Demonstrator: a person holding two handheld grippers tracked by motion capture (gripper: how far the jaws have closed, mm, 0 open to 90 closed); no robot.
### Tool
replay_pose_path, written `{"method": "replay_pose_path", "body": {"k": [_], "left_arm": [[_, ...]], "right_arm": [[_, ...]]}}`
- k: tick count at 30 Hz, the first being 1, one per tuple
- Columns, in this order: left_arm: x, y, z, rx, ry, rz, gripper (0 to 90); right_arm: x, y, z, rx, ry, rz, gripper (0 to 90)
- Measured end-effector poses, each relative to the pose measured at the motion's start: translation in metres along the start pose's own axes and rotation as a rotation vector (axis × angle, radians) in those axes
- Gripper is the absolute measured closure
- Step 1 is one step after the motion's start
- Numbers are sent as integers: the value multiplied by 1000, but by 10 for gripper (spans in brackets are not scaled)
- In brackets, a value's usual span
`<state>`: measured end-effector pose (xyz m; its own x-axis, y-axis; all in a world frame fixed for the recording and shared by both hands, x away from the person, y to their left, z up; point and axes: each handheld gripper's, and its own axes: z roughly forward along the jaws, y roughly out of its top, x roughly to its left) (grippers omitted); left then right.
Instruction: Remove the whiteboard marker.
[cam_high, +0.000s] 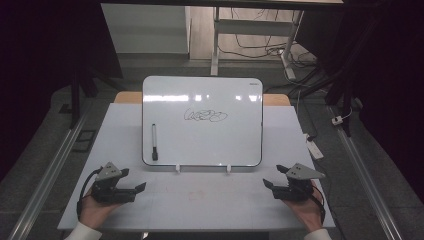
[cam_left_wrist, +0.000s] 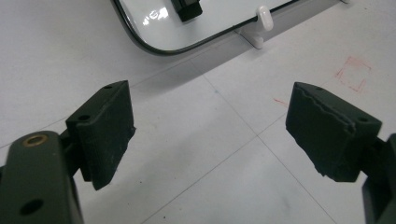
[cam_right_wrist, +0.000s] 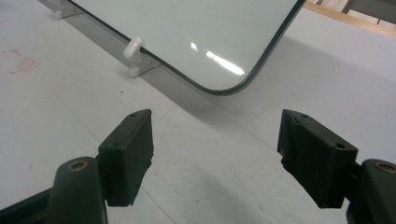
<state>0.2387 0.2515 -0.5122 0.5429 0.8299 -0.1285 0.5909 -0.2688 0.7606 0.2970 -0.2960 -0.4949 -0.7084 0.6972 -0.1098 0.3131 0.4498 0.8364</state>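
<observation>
— White table (cam_high: 210, 200) under the high view: we see a whiteboard (cam_high: 202, 120) propped at the far middle, scribble (cam_high: 205, 116) on it, a marker (cam_high: 154, 142) at its left edge, long axis near to far, cap nearest. Our left gripper (cam_high: 131, 183) and right gripper (cam_high: 275, 176) rest at the near corners.

— Left gripper view: jaws wide apart, empty; marker end (cam_left_wrist: 187, 8) far.

— Right gripper view: jaws equally wide, empty, whiteboard corner (cam_right_wrist: 233, 88) beyond. We judge a careless reach could knock the marker off.
</observation>
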Motion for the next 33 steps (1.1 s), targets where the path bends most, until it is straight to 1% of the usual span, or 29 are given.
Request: {"method": "replay_pose_path", "body": {"k": [7,13,17,21,24,25,27,33], "left_arm": [[1,0,-4,-10,14,-18,175],[0,4,-4,-10,18,-16,184],[-1,10,-5,-20,24,-10,184],[-2,23,-7,-37,31,-7,185],[-2,42,-5,-52,35,-7,187],[-2,42,-5,-52,35,-7,187],[-2,50,-4,-56,43,-1,188],[3,81,1,-79,58,0,212]], "right_arm": [[3,0,1,6,-12,-7,275],[2,1,1,5,-14,4,279],[2,2,0,-5,-19,-4,280],[3,4,-1,-5,-21,4,282],[3,4,-1,-7,-21,2,285],[3,4,-1,-7,-21,2,285],[4,5,-1,-10,-22,3,286],[6,7,-1,-11,-26,3,289]]}}
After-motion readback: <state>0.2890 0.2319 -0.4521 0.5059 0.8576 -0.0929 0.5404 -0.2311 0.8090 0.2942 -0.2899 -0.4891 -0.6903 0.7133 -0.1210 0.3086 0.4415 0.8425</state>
